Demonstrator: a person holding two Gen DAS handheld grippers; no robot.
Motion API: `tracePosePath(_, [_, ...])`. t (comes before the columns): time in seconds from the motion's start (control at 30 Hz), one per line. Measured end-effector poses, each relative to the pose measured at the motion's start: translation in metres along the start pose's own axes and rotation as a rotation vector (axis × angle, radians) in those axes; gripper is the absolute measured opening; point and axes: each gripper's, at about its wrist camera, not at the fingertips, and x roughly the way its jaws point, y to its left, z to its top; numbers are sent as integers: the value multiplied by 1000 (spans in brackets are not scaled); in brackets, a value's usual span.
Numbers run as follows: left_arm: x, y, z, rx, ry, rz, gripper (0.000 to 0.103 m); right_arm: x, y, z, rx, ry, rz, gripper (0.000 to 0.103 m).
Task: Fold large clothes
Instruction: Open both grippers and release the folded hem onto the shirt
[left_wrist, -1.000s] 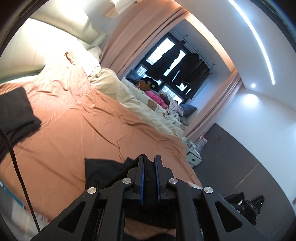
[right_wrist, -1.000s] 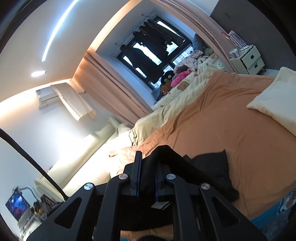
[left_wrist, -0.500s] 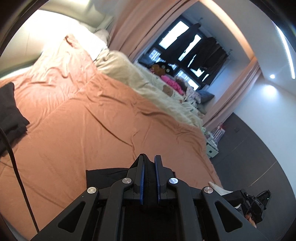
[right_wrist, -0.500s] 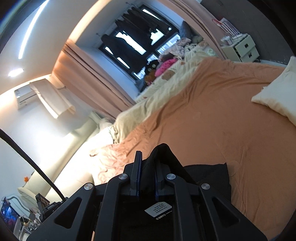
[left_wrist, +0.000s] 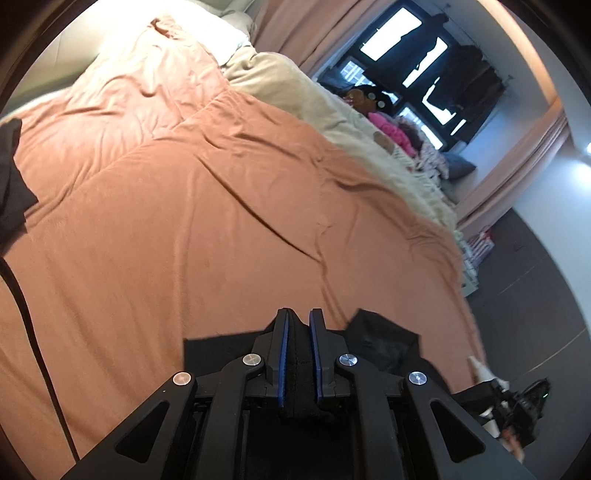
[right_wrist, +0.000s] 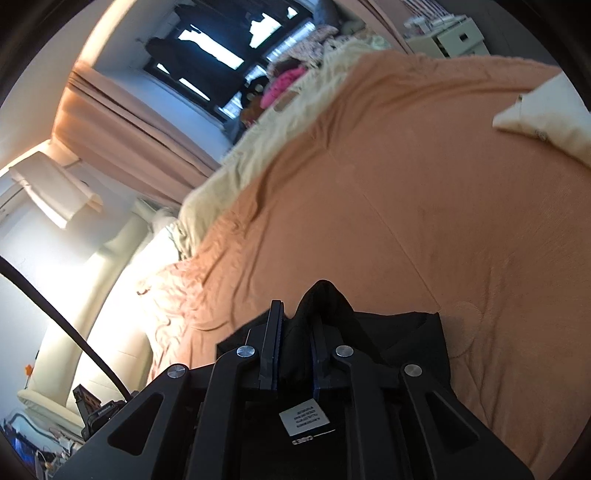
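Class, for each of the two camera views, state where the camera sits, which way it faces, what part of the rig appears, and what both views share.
Left wrist: sits behind the left gripper, faces across the orange bedspread toward the window; its black fingers clamp the black garment.
Right wrist: sits behind the right gripper, faces the same way; its fingers clamp the garment's bunched edge.
Shared: bedspread, garment, window, cream blanket.

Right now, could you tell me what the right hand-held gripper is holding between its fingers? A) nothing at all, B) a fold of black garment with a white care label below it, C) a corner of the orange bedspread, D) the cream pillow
B: in the right wrist view the right hand-held gripper pinches a bunched fold of the black garment, whose white care label shows just below.
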Motion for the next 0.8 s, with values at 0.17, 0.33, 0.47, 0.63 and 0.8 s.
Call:
tracePosePath(0.17, [10,16,2,-52,2,48,42,18,6,19,71,104,25,51])
tracePosePath(0.33, [-5,23,1,-68,-55,50,68,-5,28,26,6,90,-19,76])
tracePosePath(0.47, [-12,33,-6,-78,-32,72,68,-26,36,23,-35,98,-103,76])
tracePosePath(0.63, [-4,41,-24,-49,59,126,68,-44,49,2,-101,127,-199,76])
tracePosePath(0.8, [7,44,-51,19,153,189,68,-51,59,-7,-137,182,-272,76])
